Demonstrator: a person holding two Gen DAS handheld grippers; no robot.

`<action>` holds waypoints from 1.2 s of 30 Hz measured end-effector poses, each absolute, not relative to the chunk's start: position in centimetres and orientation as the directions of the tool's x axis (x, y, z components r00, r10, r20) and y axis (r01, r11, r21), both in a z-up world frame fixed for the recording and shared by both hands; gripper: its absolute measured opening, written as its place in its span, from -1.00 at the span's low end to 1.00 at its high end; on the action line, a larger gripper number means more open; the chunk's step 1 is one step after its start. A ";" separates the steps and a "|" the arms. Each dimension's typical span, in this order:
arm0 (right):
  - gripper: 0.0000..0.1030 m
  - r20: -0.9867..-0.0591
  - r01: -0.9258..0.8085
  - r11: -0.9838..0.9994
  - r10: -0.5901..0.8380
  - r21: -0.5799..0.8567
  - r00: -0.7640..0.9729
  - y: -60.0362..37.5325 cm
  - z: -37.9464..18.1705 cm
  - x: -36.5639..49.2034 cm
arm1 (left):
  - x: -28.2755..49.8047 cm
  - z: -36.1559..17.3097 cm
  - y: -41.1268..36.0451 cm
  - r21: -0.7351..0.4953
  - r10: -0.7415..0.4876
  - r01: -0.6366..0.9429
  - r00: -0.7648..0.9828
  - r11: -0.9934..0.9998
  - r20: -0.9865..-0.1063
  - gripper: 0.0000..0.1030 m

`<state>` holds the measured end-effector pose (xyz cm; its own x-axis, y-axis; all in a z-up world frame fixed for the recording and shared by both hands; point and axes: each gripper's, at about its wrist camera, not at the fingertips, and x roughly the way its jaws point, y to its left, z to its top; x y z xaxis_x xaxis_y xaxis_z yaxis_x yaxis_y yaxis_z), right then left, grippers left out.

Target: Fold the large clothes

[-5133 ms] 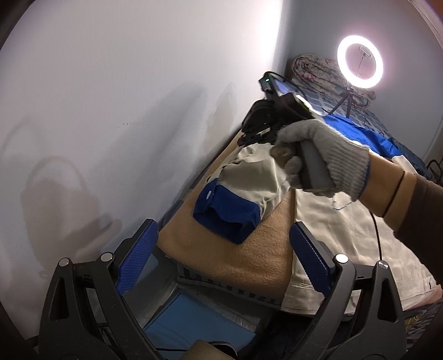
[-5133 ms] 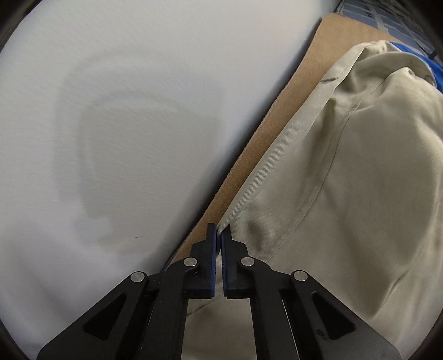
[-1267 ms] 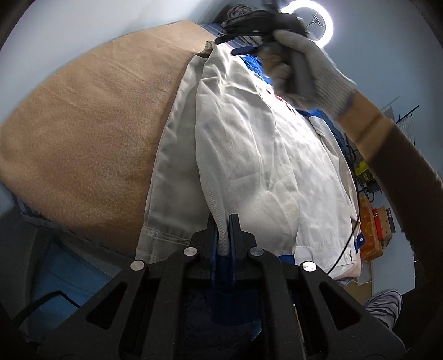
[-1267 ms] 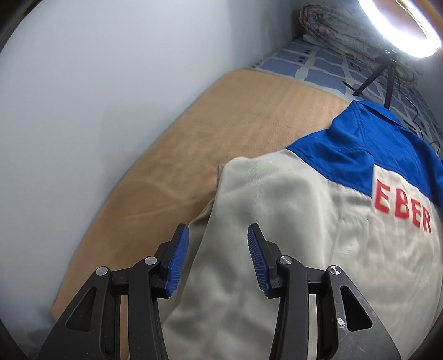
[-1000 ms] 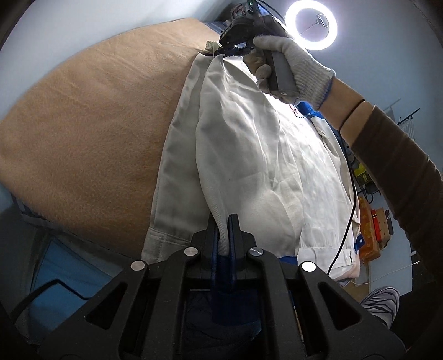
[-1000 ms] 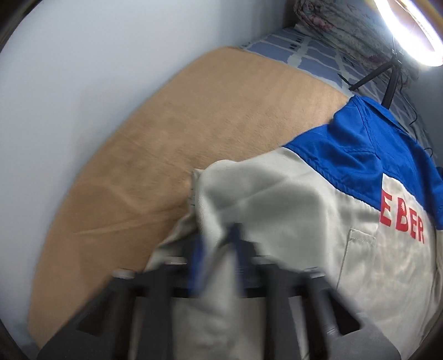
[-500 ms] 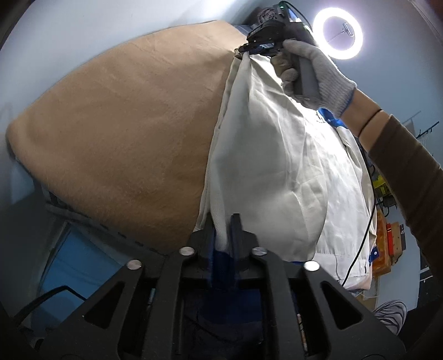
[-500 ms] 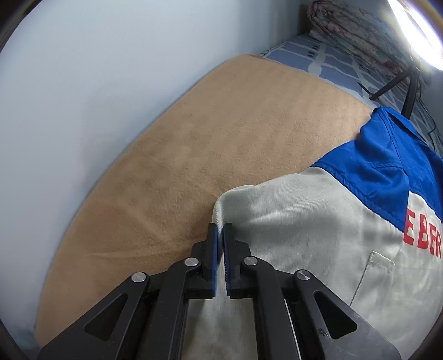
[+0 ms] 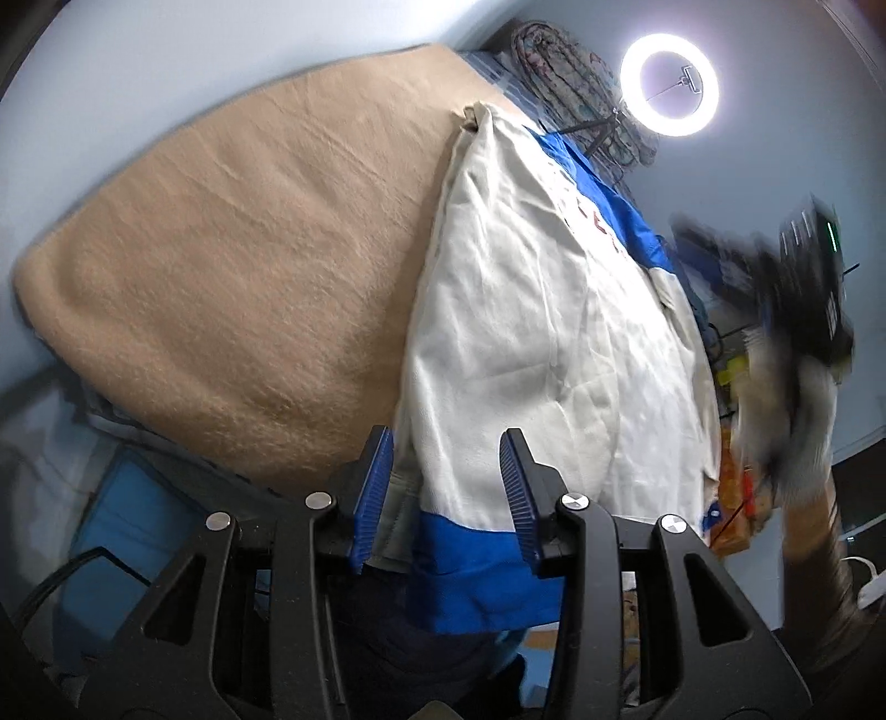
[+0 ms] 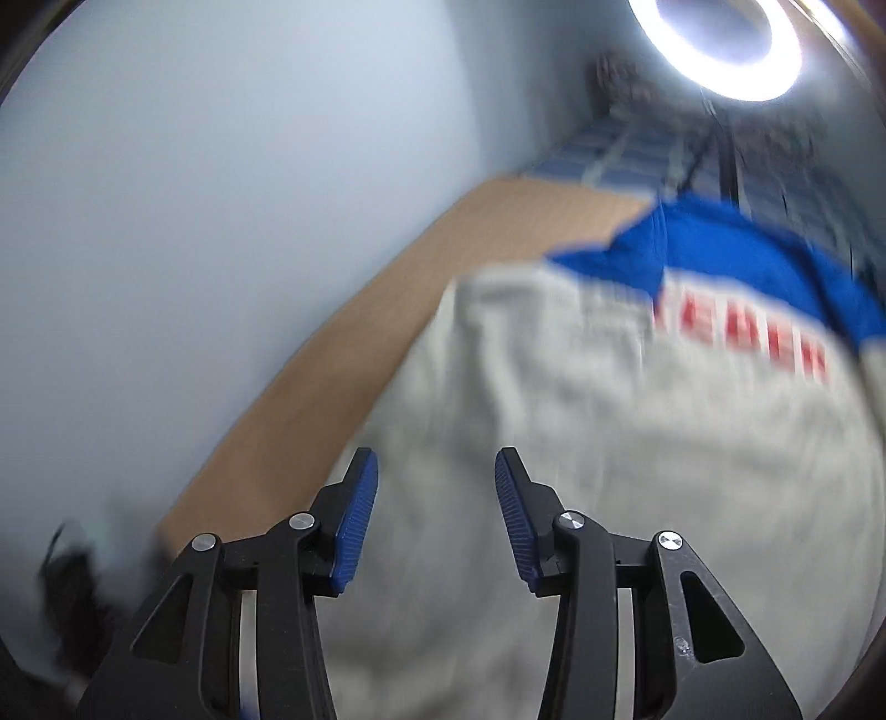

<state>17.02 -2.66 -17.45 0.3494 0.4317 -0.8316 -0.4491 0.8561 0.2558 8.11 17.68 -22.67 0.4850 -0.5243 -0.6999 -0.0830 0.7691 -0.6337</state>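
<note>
You have let go: both grippers, clamped on the jacket half a second ago, now stand wide.

Your left gripper (image 9: 447,493) brackets the blue cuff at the bed's near edge; the beige-and-blue jacket (image 9: 531,310) lies folded along the tan blanket's (image 9: 249,249) right side, bare blanket left, ring light (image 9: 669,84) beyond. Your right gripper (image 10: 437,512) hovers over it.

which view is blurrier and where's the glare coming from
Right wrist view: heavy motion blur smears the jacket, and the ring light blows out the top. Left wrist view: mostly sharp; only the right gripper is smeared, and the ring light glares.
</note>
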 end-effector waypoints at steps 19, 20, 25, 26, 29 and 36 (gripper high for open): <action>-0.66 -0.755 -0.381 0.707 0.655 0.595 0.038 -0.9 -28.0 4.7 | 8.3 -23.9 16.6 -0.564 -0.445 -0.118 0.494 0.817 -0.747 -0.37; -0.70 -0.752 -0.386 0.707 0.658 0.593 0.049 -1.0 -26.9 4.7 | 8.2 -23.8 16.6 -0.561 -0.443 -0.114 0.496 0.820 -0.747 -0.37; -0.80 -0.820 -0.394 0.778 0.564 0.489 0.096 -2.3 -24.7 4.9 | 8.1 -23.9 16.5 -0.551 -0.439 -0.103 0.493 0.828 -0.751 -0.37; -0.79 -0.850 -0.382 0.806 0.519 0.452 0.090 -2.2 -25.6 5.0 | 8.0 -23.9 16.6 -0.558 -0.443 -0.106 0.494 0.823 -0.748 -0.37; -0.56 -0.863 -0.320 0.826 0.504 0.465 0.045 -2.8 -27.7 4.7 | 7.7 -23.7 17.2 -0.596 -0.469 -0.119 0.504 0.794 -0.725 -0.37; -0.38 -0.824 -0.354 0.780 0.565 0.516 0.042 -3.1 -27.3 3.8 | 7.2 -23.9 15.7 -0.617 -0.531 -0.051 0.458 0.785 -0.713 -0.40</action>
